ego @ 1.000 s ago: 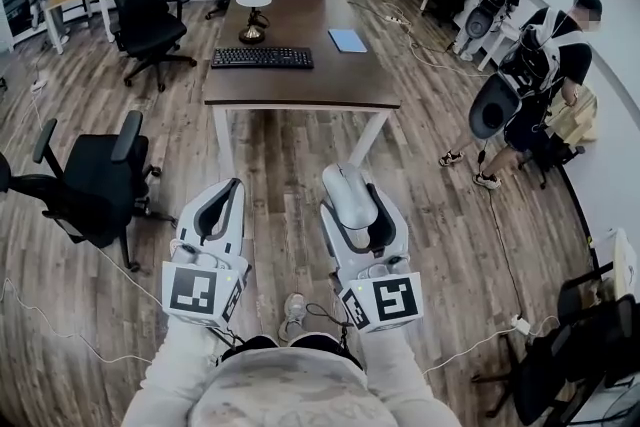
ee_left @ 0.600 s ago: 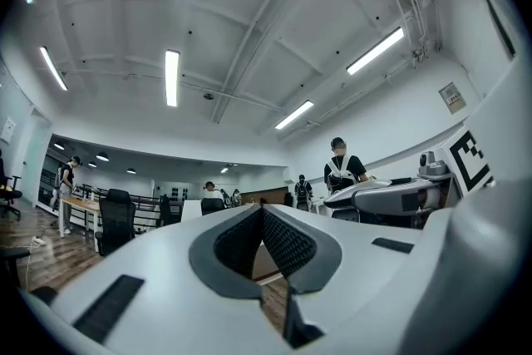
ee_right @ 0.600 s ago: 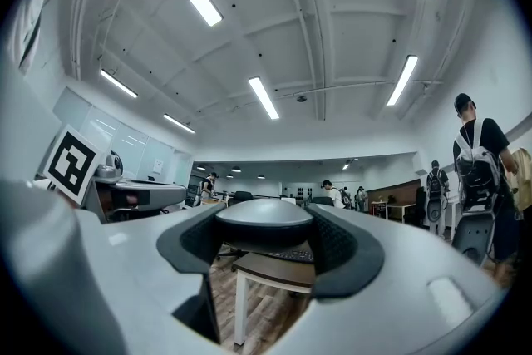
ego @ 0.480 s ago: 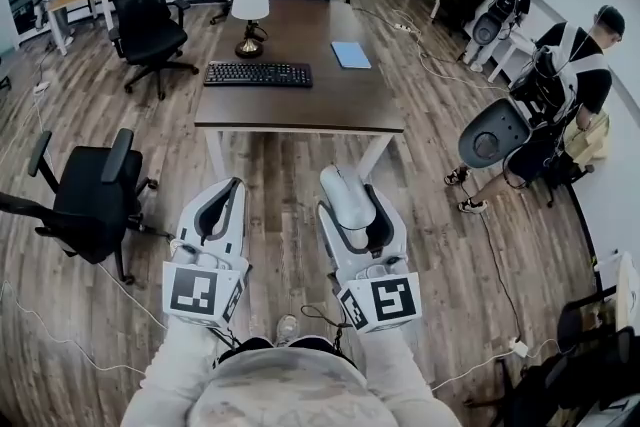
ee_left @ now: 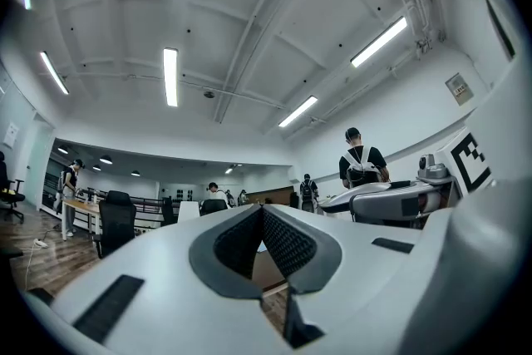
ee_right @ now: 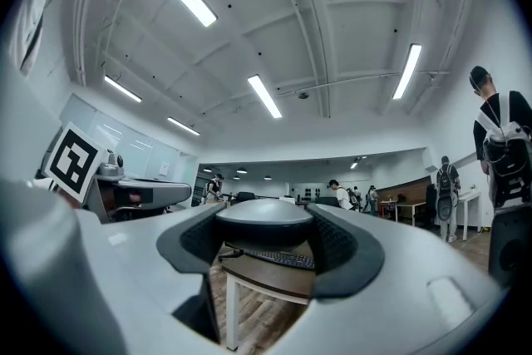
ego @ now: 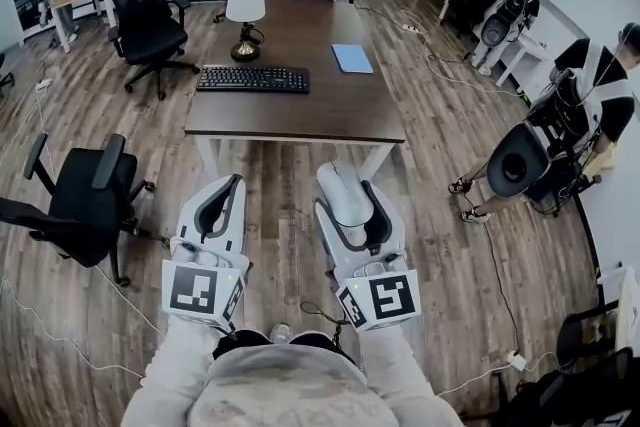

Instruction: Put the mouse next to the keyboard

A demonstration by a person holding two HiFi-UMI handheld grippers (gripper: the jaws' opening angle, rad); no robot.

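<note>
**Office floor short of the desk: mouse clamped in right gripper**

Wood-plank flooring fills the room, and we stand on it facing a brown desk (ego: 300, 110) with white legs.

1. Far left: a black office chair (ego: 75, 200) stands on the floor, well apart from both grippers.
2. Left gripper (ego: 235, 183): we hold it over the floor, short of the desk's near edge. In its own view the two ribbed pads (ee_left: 287, 241) meet at the tips with nothing between them, so it is clenched and empty.
3. Desk top: the black keyboard (ego: 253, 79) lies on the left half, just in front of a white-shaded lamp (ego: 246, 5). A blue pad (ego: 352, 58) lies to its right.
4. Right gripper (ego: 356, 223): its jaws are closed against the sides of the pale mouse (ego: 343, 190), which projects forward past the fingertips. The mouse hangs above the floor, near the desk's front edge and well apart from the keyboard.
5. Far right: a person (ego: 590, 95) with a black harness stands by a round black chair back.
</note>
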